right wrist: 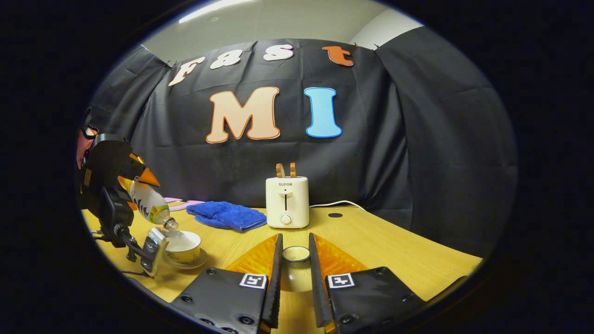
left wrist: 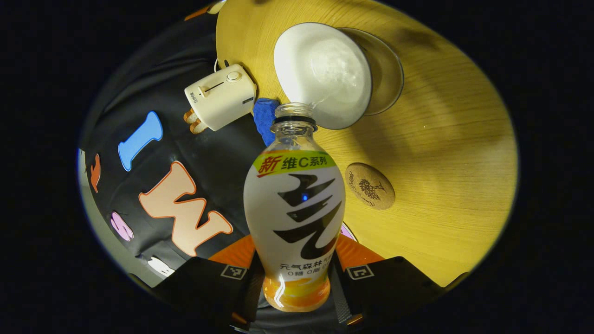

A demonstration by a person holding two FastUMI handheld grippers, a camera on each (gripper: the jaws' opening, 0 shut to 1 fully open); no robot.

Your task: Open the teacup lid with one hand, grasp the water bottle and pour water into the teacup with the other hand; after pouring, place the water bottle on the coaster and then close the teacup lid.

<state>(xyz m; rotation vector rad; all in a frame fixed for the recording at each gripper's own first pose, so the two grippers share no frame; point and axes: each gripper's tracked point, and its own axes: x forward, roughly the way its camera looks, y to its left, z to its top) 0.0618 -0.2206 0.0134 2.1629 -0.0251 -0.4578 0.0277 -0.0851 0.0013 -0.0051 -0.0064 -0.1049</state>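
Note:
My left gripper point(left wrist: 297, 254) is shut on the water bottle point(left wrist: 293, 208), a white-labelled bottle with an orange base and no cap. It is tipped forward, its mouth at the rim of the white teacup point(left wrist: 325, 74), which stands on a glass saucer point(left wrist: 387, 69). The round cork coaster point(left wrist: 370, 186) lies bare on the table to the right of the bottle. In the right gripper view my right gripper point(right wrist: 295, 241) is shut on the teacup lid point(right wrist: 296, 255), held above the table. Far left there, the left gripper point(right wrist: 139, 174) tilts the bottle point(right wrist: 149, 205) over the teacup point(right wrist: 183, 246).
A cream toaster point(right wrist: 287, 202) with a white cord stands at the back of the wooden table point(right wrist: 394, 250), and a blue cloth point(right wrist: 227, 215) lies to its left. A dark stand with a shiny block point(right wrist: 151, 253) sits close to the teacup.

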